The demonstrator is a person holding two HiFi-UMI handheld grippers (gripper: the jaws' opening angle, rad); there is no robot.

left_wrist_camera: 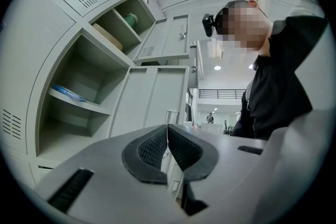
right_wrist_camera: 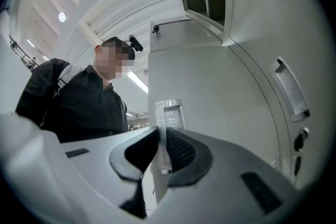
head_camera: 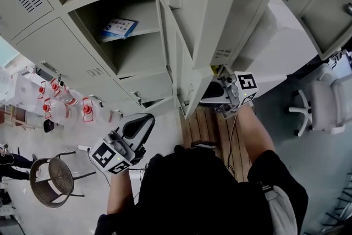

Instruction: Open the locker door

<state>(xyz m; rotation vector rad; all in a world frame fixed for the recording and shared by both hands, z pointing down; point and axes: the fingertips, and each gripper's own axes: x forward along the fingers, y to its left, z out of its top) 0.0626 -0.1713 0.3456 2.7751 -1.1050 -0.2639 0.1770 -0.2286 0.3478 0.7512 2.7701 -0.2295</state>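
Grey lockers fill my head view from a steep angle, several compartments standing open, one with a blue packet lying on its shelf. My right forearm reaches forward and up to the locker door, which stands swung out, edge-on to me. The right gripper meets the door's lower edge there, marker cube facing me. My left arm is bent and held low, well apart from the lockers, with the left gripper pointing up toward them over the pale floor. From the right gripper view I can see what the head view cannot: the right gripper has its jaws closed on the thin edge of the locker door, a small clear tab standing just above the pads and a handle further along the panel. Looking along the left gripper, its pads are pressed together with nothing between them, and the blue packet shows on its shelf beyond.
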